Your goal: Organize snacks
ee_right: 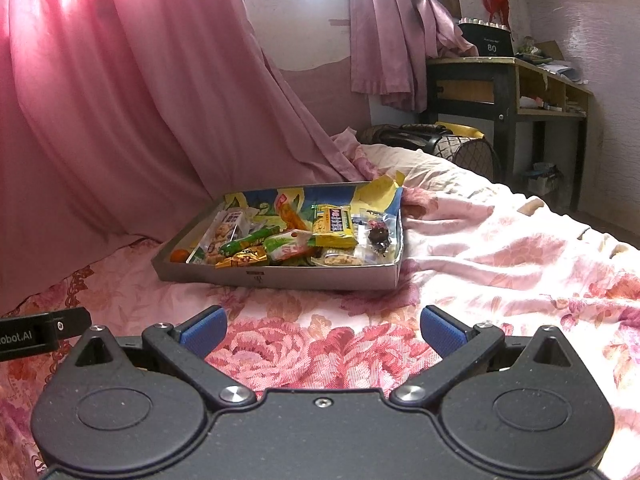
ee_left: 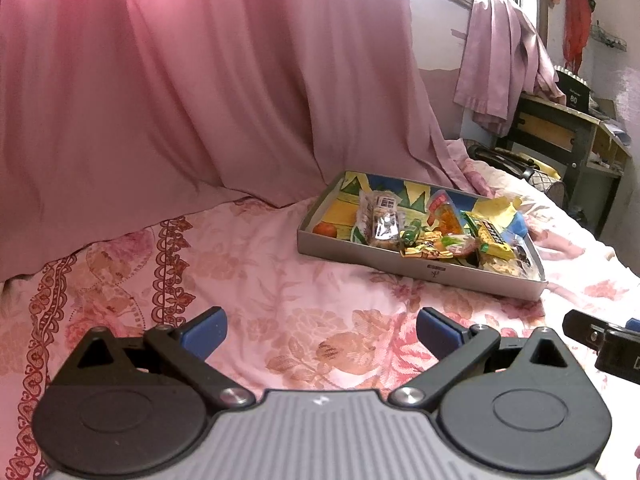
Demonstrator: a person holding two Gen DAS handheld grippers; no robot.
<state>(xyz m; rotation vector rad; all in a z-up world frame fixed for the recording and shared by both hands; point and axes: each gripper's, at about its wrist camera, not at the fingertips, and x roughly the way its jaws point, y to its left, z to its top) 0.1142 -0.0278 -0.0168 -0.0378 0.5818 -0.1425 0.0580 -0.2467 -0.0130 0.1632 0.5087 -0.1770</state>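
A shallow grey cardboard tray [ee_left: 420, 270] [ee_right: 280, 278] lies on the floral bedspread, filled with several snack packets. Among them are a yellow packet [ee_right: 334, 226] [ee_left: 494, 238], a green tube-shaped packet [ee_right: 248, 242] [ee_left: 412, 234], a clear bag of biscuits [ee_left: 378, 216] and a small orange fruit [ee_left: 325, 229] [ee_right: 179, 255] in the left corner. My left gripper [ee_left: 320, 336] hovers open over the bedspread, short of the tray and to its left. My right gripper [ee_right: 322, 334] is open too, facing the tray's near wall with nothing between its fingers.
A pink curtain [ee_left: 180, 80] hangs down onto the bed behind the tray. A dark desk [ee_right: 500, 80] and a bag [ee_right: 460, 140] stand beyond the bed at the right. The other gripper shows at each view's edge [ee_left: 604, 340] [ee_right: 36, 334].
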